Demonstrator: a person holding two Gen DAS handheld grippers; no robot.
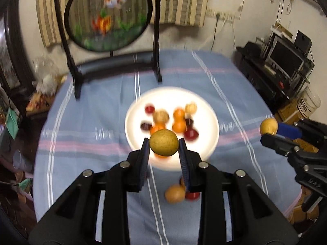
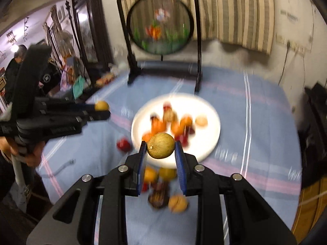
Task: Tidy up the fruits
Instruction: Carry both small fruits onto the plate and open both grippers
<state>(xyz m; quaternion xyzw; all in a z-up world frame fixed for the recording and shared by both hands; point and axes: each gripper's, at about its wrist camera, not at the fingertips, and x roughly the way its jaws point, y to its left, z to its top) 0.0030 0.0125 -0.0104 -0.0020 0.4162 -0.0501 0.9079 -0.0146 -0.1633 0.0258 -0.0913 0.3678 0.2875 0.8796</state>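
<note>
We see left gripper (image 1: 164, 144) pinching yellow-green fruit (image 1: 163, 142) above white plate (image 1: 212, 120) (blurred fruits at 12 o'clock); right gripper (image 2: 160, 148) clamps second fruit (image 2: 161, 146) likewise.

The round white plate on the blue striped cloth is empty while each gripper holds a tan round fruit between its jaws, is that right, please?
Not quite: the round white plate is not empty. It holds several small orange, dark red and tan fruits, as the left wrist view shows. The rest stands: the left gripper and the right gripper each hold a tan round fruit between their jaws.
</note>
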